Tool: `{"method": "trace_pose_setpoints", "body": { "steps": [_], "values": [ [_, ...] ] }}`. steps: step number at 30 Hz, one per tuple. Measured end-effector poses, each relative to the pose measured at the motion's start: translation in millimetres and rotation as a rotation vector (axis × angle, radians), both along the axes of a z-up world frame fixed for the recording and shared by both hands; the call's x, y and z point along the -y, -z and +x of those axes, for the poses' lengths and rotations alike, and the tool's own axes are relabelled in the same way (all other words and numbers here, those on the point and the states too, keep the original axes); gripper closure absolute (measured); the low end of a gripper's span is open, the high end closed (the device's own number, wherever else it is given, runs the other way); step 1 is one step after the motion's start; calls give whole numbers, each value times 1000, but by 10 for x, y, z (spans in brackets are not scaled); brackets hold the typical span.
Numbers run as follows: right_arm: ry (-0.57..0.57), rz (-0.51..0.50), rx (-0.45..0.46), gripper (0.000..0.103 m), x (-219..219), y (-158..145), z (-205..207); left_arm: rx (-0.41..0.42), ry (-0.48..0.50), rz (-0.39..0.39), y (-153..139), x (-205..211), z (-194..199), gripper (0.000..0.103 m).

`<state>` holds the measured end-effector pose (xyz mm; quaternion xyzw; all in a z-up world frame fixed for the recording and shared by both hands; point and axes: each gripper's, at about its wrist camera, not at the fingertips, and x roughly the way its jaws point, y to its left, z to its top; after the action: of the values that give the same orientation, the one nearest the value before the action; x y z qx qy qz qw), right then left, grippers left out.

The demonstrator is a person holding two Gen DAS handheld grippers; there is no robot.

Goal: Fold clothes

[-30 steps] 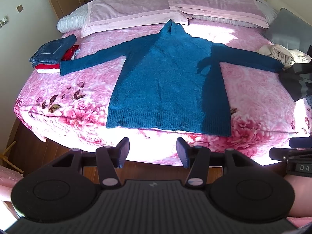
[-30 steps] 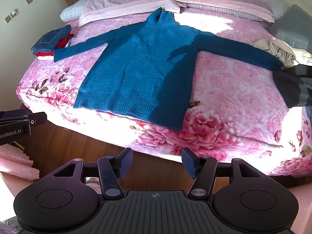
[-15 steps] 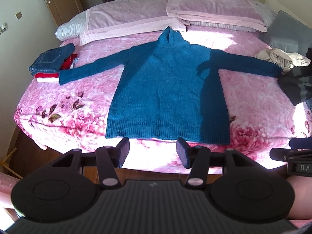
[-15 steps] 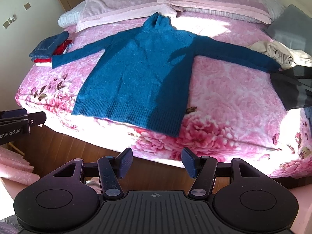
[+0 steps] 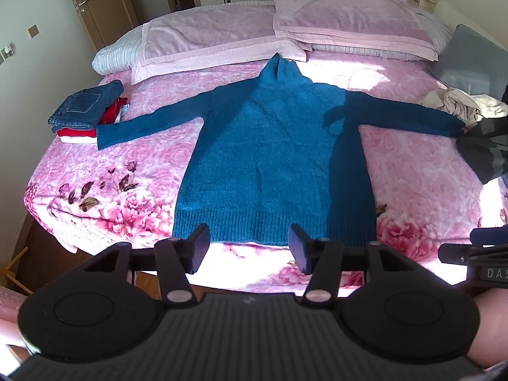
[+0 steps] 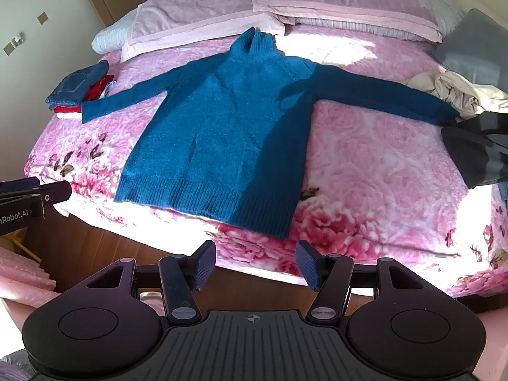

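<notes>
Blue turtleneck sweater [image 5: 273,158] lies flat on the bed [image 5: 428,184], front up, both sleeves spread out sideways, collar toward the pillows [image 5: 346,28], ribbed hem near the bed's foot edge. Part of the sweater's right half sits in shadow; the rest is sunlit.

Landmark: the sweater.
- Beyond its left sleeve cuff: folded stack [image 5: 85,111], jeans on top, red and white items beneath. Cuff ends just beside the stack.
- At its right sleeve cuff: crumpled cream garment [image 5: 460,104] and a dark grey garment [image 5: 482,152]; the cuff appears to touch the dark one.
- Behind the collar: two pink pillows side by side.

Left tool [image 5: 249,249]: jaws spread apart, nothing between them, held off the bed's foot edge just short of the sweater hem, centred on the hem.
Right tool [image 6: 255,265]: jaws likewise spread and empty, over the wooden floor [image 6: 104,254] near the foot edge, below the hem's right corner, not touching cloth.

Each wrist view catches the other tool at its frame edge.
</notes>
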<state>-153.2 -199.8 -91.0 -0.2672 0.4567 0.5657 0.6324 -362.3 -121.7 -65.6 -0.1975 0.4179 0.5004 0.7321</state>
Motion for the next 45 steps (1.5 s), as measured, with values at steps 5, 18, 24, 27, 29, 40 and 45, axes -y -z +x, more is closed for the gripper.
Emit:
{"method": "trace_pose_setpoints", "body": {
  "steps": [5,18,24,27,29,40,45],
  "values": [
    [-20,3,8,44,-99,12,30,5,-12,-3,22,-67,19,52],
    [58,29,-29,44,-472,120,251,33,-70,-48,230,-453,-98,50],
    [143,59,-54,44,-842,176,349,131,-205,-115,466,-1042,-529,50],
    [190,72,-63,44,-1071,206,389,185,-265,-139,564,-1461,-709,50],
    [222,73,-65,44,-1247,230,415,213,-292,-153,638,-1808,-778,50],
    [443,-21,-77,44,-2727,482,529,335,-403,-242,1192,-3841,-1303,49],
    [516,-77,-59,44,-3312,783,494,304,-453,-260,1708,-4608,-1489,49]
  ]
}}
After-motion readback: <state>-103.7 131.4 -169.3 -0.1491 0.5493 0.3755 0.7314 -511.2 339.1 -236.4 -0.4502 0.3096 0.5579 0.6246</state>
